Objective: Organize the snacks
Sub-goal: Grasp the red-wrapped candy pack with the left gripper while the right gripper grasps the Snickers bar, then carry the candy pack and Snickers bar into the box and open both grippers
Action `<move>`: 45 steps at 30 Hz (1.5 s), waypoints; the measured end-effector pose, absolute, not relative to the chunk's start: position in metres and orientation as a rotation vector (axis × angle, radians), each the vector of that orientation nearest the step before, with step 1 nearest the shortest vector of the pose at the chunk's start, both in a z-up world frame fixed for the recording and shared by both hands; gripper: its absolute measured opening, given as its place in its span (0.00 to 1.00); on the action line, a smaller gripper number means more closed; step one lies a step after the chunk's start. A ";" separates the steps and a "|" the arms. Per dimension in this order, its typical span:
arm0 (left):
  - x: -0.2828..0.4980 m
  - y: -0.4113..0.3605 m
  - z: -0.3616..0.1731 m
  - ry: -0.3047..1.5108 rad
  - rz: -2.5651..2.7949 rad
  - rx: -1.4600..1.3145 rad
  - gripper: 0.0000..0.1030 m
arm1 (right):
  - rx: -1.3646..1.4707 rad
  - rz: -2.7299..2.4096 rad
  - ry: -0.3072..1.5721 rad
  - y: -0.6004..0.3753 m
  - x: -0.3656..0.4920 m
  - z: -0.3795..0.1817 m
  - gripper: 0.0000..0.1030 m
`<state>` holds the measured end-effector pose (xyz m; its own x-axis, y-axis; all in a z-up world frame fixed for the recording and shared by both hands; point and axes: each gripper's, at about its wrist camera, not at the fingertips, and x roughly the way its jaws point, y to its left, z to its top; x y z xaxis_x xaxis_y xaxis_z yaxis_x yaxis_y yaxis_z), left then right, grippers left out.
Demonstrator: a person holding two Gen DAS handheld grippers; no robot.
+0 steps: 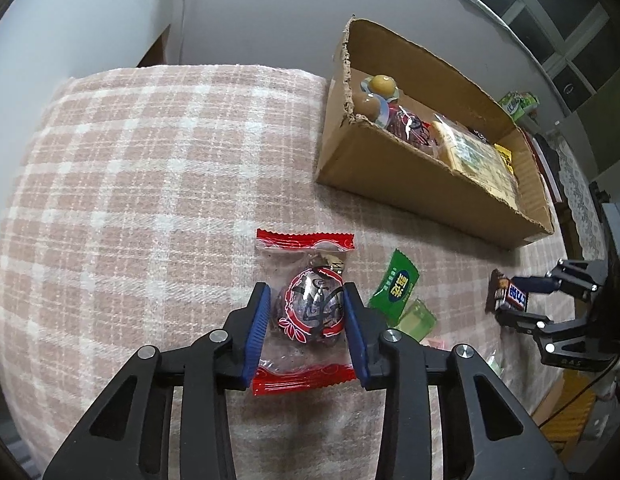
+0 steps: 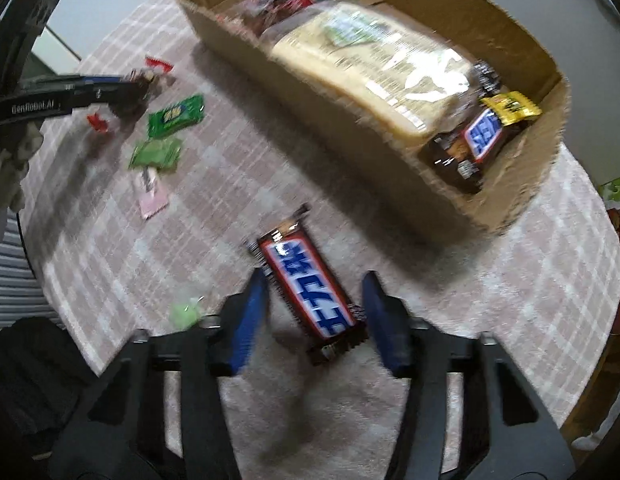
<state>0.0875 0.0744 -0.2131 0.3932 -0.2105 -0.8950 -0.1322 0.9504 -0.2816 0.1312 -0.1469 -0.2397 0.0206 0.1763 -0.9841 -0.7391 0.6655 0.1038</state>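
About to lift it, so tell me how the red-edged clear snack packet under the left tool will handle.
The red-edged packet is thin clear film around one dark lump, so probably light. Its crimped ends would likely flop. The left tool flanks the lump, so the glossy film might slip unless the pads squeeze the lump itself.

Right gripper (image 2: 316, 316) straddles a chocolate bar (image 2: 308, 286) on the cloth (image 2: 490, 280), pads not quite touching; cardboard box (image 2: 430, 200) just ahead.

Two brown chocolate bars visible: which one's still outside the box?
The chocolate bar lying on the checked cloth between the right gripper fingers; the other lies inside the cardboard box.
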 end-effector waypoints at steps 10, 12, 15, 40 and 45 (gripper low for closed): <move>0.065 0.096 -0.200 1.130 -0.021 -0.400 0.32 | -0.512 0.752 1.347 -0.142 0.122 -0.237 0.32; 0.061 0.100 -0.197 1.120 -0.015 -0.417 0.32 | -0.499 0.750 1.345 -0.145 0.116 -0.234 0.31; 0.056 0.106 -0.193 1.108 -0.007 -0.432 0.32 | -0.491 0.744 1.341 -0.148 0.111 -0.231 0.30; 0.083 0.081 -0.141 1.002 -0.100 -0.395 0.32 | -0.274 0.688 1.213 -0.208 0.141 -0.145 0.29; 0.103 0.077 -0.132 0.981 -0.114 -0.383 0.32 | -0.259 0.656 1.174 -0.206 0.167 -0.132 0.29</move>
